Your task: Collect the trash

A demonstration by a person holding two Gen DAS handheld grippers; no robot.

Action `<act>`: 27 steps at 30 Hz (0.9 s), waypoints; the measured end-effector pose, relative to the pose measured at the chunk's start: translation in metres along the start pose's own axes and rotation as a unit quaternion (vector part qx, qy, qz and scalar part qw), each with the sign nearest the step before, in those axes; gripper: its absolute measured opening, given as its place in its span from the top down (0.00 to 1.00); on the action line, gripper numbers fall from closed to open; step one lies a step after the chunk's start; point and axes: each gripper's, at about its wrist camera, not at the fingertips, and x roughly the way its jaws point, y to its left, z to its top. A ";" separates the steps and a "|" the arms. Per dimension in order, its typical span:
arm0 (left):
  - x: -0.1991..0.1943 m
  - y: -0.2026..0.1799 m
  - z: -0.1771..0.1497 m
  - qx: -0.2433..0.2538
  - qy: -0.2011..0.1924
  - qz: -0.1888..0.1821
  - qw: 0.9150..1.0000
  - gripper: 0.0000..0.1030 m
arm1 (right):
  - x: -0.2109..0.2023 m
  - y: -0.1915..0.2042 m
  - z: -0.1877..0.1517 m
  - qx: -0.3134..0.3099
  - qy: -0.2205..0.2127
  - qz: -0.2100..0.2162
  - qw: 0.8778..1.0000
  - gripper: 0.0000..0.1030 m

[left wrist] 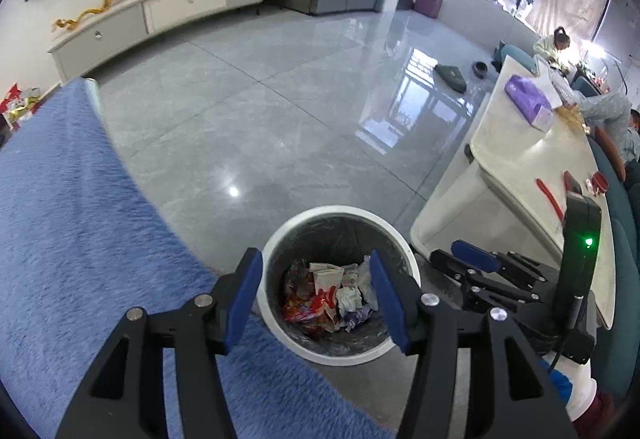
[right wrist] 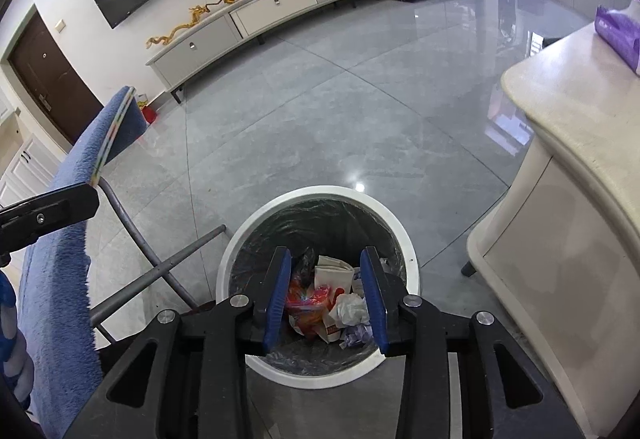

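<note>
Round white trash bin (left wrist: 340, 285) stands upright on the grey tiled floor (left wrist: 248, 111), mouth facing straight up, long axis vertical. Black liner inside. Trash (left wrist: 332, 295) lies at the bottom: a red-orange wrapper (right wrist: 306, 299), a white carton (right wrist: 334, 273) beside it, crumpled white tissue (right wrist: 352, 309), a scrap of purple paper (right wrist: 358, 335) nearest the rim. All of it sits well below the rim (right wrist: 320, 193).

Edges: blue fuzzy cloth (left wrist: 68, 231) covers a surface just beside the bin on its left, and its hem overlaps the bin's near wall in the left wrist view. Grey folding legs (right wrist: 160, 263) show under it in the right wrist view. A cream table (left wrist: 516, 143) stands near on the right, its base close to the bin. A purple tissue box (left wrist: 528, 99) lies on that table, well apart from the bin. Beyond the bin the floor runs open to a white TV cabinet (right wrist: 260, 15) along the far wall.

Left gripper (left wrist: 316, 297) hangs above the bin mouth, blue fingers (left wrist: 244, 299) spread wide, about as wide as the mouth, holding nothing. Right gripper (right wrist: 326, 297) hangs above the same mouth, fingers (right wrist: 278, 291) parted moderately, narrower than the left, nothing between them; the trash shows through the gap below.
</note>
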 end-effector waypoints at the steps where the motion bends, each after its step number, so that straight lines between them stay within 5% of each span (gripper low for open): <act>1: -0.007 0.003 -0.002 -0.002 -0.009 0.006 1.000 0.47 | -0.004 0.003 0.001 -0.003 -0.003 0.000 1.000 0.65; 7: -0.060 0.030 -0.020 -0.029 -0.073 0.068 0.995 0.42 | -0.035 0.030 0.013 -0.034 -0.033 0.007 0.999 0.63; 12: -0.105 0.067 -0.045 -0.080 -0.115 0.140 0.980 0.35 | -0.059 0.077 0.022 -0.088 -0.058 0.029 0.994 0.58; 19: -0.166 0.123 -0.086 -0.140 -0.159 0.256 0.943 0.28 | -0.074 0.157 0.032 -0.163 -0.078 0.089 0.980 0.55; 27: -0.218 0.158 -0.119 -0.183 -0.194 0.336 0.903 0.24 | -0.085 0.239 0.025 -0.237 -0.092 0.150 0.955 0.48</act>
